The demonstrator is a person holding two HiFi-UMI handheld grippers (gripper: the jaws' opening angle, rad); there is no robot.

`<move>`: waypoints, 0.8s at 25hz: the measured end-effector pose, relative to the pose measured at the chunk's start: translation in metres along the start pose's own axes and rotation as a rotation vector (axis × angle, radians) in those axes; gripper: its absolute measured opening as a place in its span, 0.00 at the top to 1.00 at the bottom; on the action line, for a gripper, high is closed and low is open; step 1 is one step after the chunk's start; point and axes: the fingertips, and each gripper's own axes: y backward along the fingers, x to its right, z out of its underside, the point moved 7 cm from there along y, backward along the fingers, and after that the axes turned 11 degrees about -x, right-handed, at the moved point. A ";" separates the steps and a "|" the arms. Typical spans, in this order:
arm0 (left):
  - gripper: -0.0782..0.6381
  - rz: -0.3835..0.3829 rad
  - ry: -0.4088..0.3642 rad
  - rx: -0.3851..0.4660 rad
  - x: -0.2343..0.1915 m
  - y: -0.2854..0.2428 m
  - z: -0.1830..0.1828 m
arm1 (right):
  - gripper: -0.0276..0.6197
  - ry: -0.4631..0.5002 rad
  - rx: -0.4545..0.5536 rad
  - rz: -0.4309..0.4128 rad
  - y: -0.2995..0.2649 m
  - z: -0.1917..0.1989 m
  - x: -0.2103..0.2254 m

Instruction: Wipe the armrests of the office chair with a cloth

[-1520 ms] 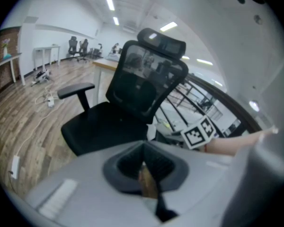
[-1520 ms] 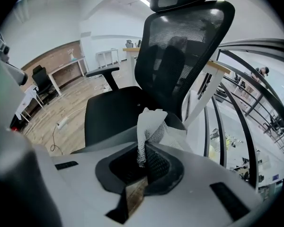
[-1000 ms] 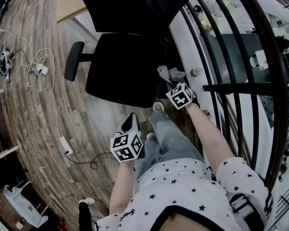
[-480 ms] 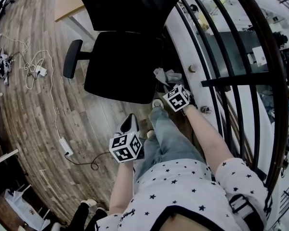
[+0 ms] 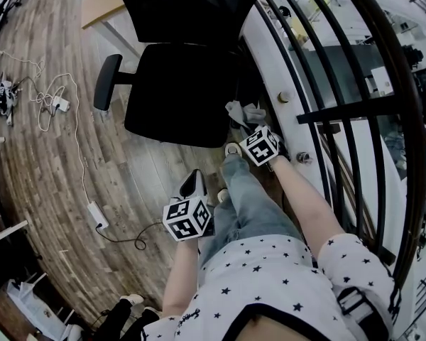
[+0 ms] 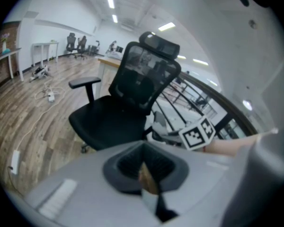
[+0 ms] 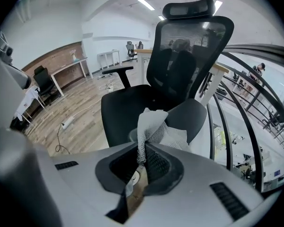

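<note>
- Little has changed over the last second: the right gripper [image 7: 141,161] and its cloth [image 7: 154,124] have crept a shade toward the lower left of the head view, and the left gripper [image 6: 144,169] has stayed where it was.
- Far left of the head view, the far armrest [image 5: 107,82] sticks out over the wooden floor [image 5: 50,155], well apart from both grippers and not yet reached.
- Lower centre, the left gripper hangs clear of the office chair [image 5: 177,94], its jaws pressed together on nothing.
- Centre right, the right gripper's jaws are clenched on a bunched fold of the cloth, and the loose end flops forward over the near armrest [image 7: 199,115].
- I can't tell whether the fabric is actually pressing on the pad.
- To wipe well, press that loose end flat onto the pad and draw it along the full length, front to back, keeping the pinch firm so the cloth doesn't slip out.
- Far right, the black railing [image 5: 341,112] stands just beside this armrest, so keep the strokes in line with the pad and don't swing outward.
- The idle left gripper could steady the seat if the chair rolls.
</note>
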 end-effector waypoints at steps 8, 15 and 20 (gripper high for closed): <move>0.88 -0.008 0.010 0.011 -0.009 0.012 0.010 | 0.91 0.053 -0.031 -0.005 0.001 0.006 -0.018; 0.88 0.001 -0.002 0.025 -0.006 0.018 0.015 | 0.91 0.035 -0.002 0.004 0.012 0.004 -0.019; 0.88 0.006 -0.008 0.040 -0.001 0.025 0.021 | 0.91 0.019 0.043 0.006 0.030 0.008 -0.027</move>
